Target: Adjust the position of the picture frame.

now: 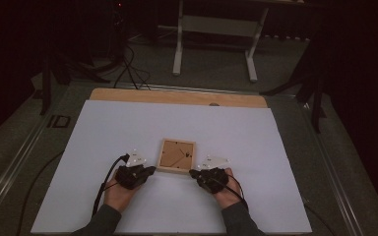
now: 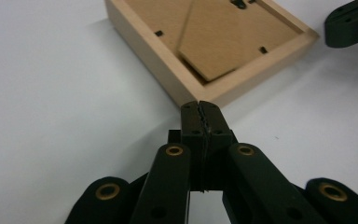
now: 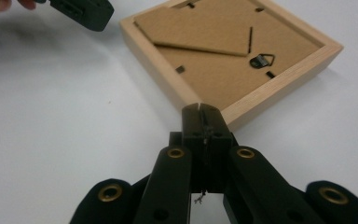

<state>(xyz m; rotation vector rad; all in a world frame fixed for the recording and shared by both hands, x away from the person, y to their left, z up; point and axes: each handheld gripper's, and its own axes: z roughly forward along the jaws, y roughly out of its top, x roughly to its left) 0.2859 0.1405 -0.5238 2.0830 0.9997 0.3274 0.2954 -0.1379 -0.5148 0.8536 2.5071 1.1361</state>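
So there's a small wooden picture frame lying face down in the middle of a white sheet that's covering most of the table, with a strip of bare wooden tabletop peeking out along the far edge. Nothing is sitting between the grippers and the frame, and the sheet around it is bare.

The left gripper is resting at the frame's near left corner, and the right gripper is sitting at the near right corner. Both have their jaws pressed together with nothing between them, tips right up against the frame's edge; I can't say for sure whether they're actually touching the wood.

Past the table, the high view is showing a dim room: the white legs of another table, some black cables trailing across the grey floor, and dark stand legs off to both sides.

The gripper views are giving the detail the high view is too far off to show. In the left gripper view, the cardboard backing and its fold-out stand flap are plain to see, plus little black tabs holding the backing in, with the other gripper's tip poking in at top right. The right gripper view is also catching a small metal hanger on the backing.
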